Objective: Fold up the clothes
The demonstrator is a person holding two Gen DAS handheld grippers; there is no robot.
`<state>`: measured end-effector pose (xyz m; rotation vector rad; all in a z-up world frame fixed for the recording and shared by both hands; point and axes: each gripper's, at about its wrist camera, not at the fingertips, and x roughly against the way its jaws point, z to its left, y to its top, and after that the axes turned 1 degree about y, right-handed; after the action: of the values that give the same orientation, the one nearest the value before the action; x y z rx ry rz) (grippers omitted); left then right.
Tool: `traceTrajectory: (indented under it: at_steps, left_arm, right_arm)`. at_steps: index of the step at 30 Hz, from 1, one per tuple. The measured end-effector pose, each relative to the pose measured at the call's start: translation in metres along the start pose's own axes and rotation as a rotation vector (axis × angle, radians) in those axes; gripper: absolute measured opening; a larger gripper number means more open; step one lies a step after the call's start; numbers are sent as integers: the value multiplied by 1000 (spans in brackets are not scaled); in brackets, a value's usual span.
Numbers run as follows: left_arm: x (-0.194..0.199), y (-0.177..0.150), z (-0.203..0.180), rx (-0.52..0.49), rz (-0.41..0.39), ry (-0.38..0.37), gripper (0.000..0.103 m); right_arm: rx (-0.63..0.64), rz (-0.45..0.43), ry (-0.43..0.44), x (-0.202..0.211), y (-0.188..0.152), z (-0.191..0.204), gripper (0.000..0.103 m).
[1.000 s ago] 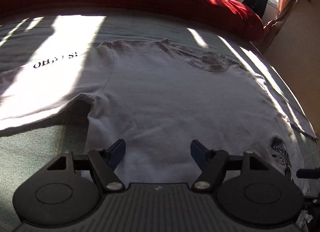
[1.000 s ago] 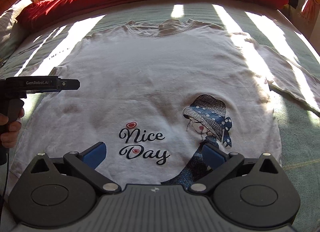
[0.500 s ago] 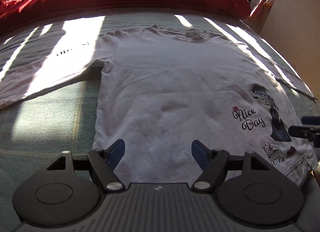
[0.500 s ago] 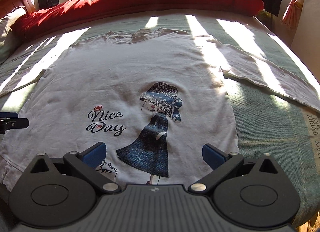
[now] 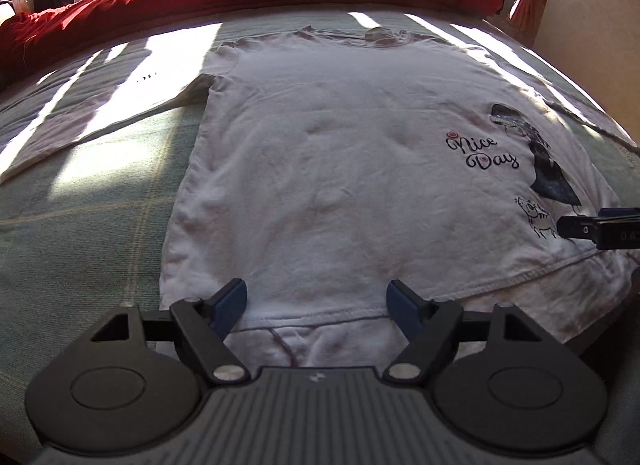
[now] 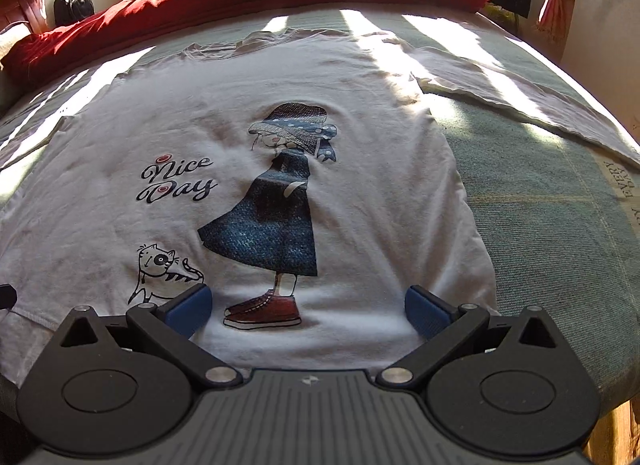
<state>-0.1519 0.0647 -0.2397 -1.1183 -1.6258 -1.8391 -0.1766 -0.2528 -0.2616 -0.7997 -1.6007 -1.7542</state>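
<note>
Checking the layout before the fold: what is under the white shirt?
The white shirt lies flat on a green bedspread, which shows around its sides and long sleeves. Whatever lies beneath the shirt's body is covered and cannot be seen.

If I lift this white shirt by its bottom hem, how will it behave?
The white shirt will probably drape limply, since it lies flat with soft wrinkles. Its long sleeves would likely trail. It looks thin, so probably light.
</note>
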Motion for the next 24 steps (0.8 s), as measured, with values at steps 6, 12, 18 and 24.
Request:
traceTrajectory:
  at_steps: [6, 12, 18, 24]
  left_arm:
    - [15, 6, -14, -21, -46, 22, 77]
    - [-5, 2, -30, -17, -21, 42, 78]
    - [5, -10, -31, -41, -25, 83, 78]
    - [13, -5, -25, 17, -58, 83, 78]
  right_arm:
    - [-40, -2, -36, 21, -6, 3, 103]
    - [27, -83, -11, 29, -7, 22, 103]
    - [-39, -120, 11, 31, -36, 1, 103]
    - [-193, -200, -19, 51, -54, -25, 103]
